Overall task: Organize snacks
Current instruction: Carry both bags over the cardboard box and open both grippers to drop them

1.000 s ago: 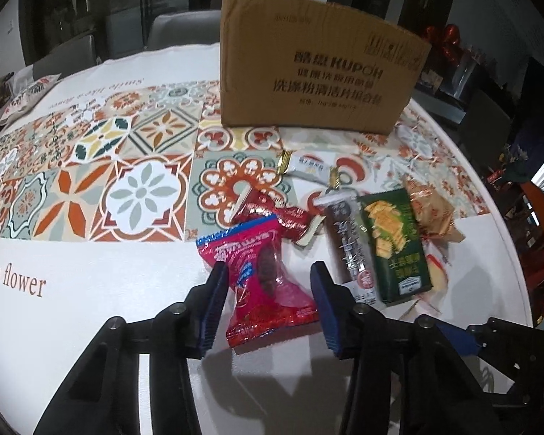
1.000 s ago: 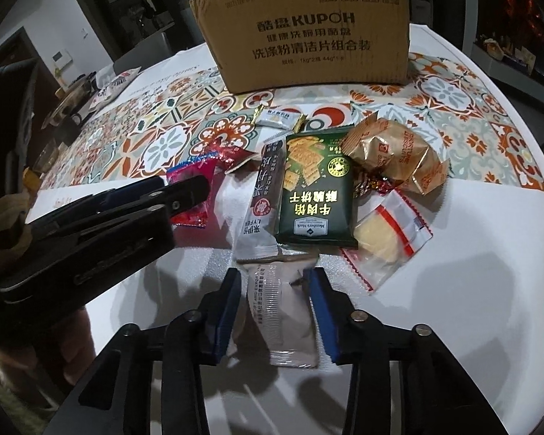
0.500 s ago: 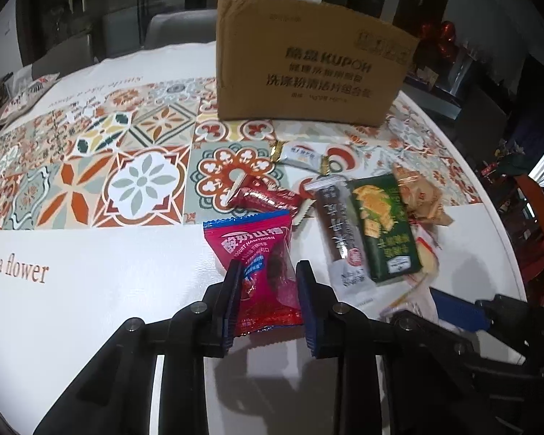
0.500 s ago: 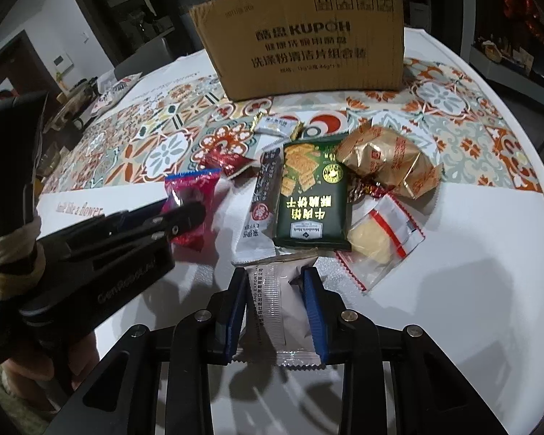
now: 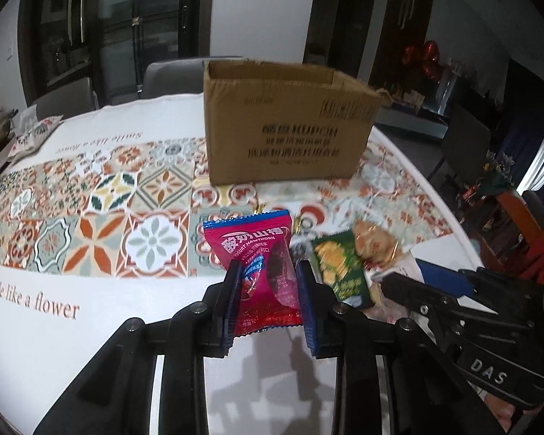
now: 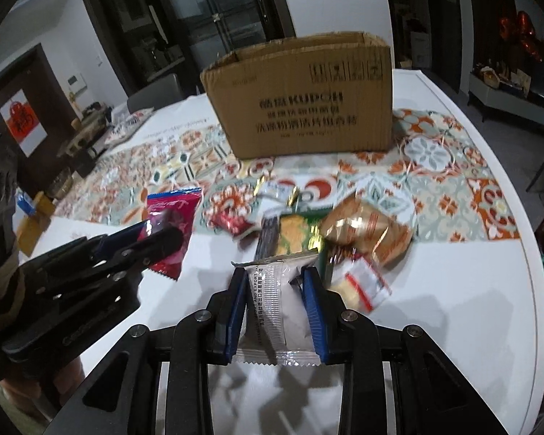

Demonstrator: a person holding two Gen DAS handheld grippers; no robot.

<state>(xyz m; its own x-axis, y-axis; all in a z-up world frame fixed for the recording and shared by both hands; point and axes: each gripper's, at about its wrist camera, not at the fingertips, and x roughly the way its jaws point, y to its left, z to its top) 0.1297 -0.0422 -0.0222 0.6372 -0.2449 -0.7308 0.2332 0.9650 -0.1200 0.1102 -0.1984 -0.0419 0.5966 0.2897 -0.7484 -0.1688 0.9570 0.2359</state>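
My left gripper (image 5: 268,272) is shut on a pink hawthorn snack packet (image 5: 261,253), held clear above the table. In the right wrist view my right gripper (image 6: 275,277) is shut on a clear white-filled packet (image 6: 277,301), also lifted. The left gripper (image 6: 159,233) with its pink packet (image 6: 172,217) shows at the left of that view. An open brown cardboard box (image 5: 290,127) stands at the back of the table, also seen as the box (image 6: 301,98). On the table between lie a green cracker pack (image 6: 297,228), a golden wrapped pastry (image 6: 370,228) and a small red-striped bag (image 6: 362,282).
A small red candy wrapper (image 6: 232,223) and a white-gold candy (image 6: 277,192) lie on the patterned tablecloth (image 5: 101,217) in front of the box. The round table's edge (image 6: 533,290) curves at the right. Chairs (image 5: 170,76) stand behind the table.
Both grippers have closed on their packets and lifted them off the table. The box and the snack pile now sit lower and farther in both views.
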